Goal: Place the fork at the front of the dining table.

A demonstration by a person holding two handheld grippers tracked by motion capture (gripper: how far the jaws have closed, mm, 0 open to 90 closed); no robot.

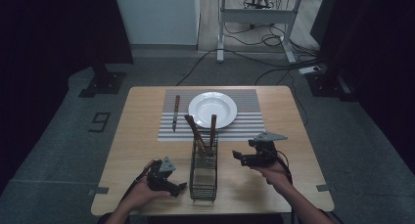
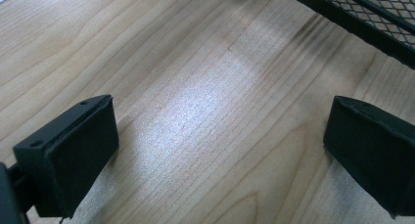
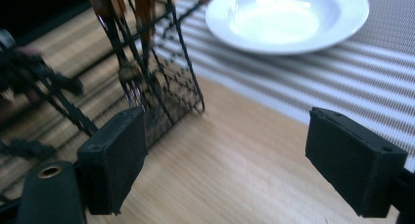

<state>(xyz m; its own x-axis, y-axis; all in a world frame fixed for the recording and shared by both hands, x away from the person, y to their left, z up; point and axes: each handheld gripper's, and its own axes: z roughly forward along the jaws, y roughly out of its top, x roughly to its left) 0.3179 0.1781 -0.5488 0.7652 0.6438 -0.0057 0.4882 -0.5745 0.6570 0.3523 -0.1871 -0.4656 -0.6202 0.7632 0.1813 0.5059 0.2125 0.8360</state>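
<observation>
A black wire-mesh caddy [image 1: 203,171] stands at the front middle of the wooden table [image 1: 142,136], with wooden-handled cutlery [image 1: 196,132] upright in its far end. My left gripper [image 1: 180,188] rests low beside the caddy's left side, open, with only bare wood between its jaws [image 2: 215,150]; a corner of the caddy [image 2: 372,18] is ahead. My right gripper [image 1: 238,156] hovers right of the caddy, pointing left at it, open and empty [image 3: 235,155]. In the right gripper view the caddy [image 3: 166,92] holds a fork [image 3: 128,72] with tines down.
A white plate [image 1: 212,109] sits on a grey striped placemat [image 1: 247,121] at the table's far middle, with a wooden-handled knife [image 1: 175,112] lying left of it. In the right gripper view the plate [image 3: 288,18] and placemat [image 3: 342,82] lie beyond the jaws.
</observation>
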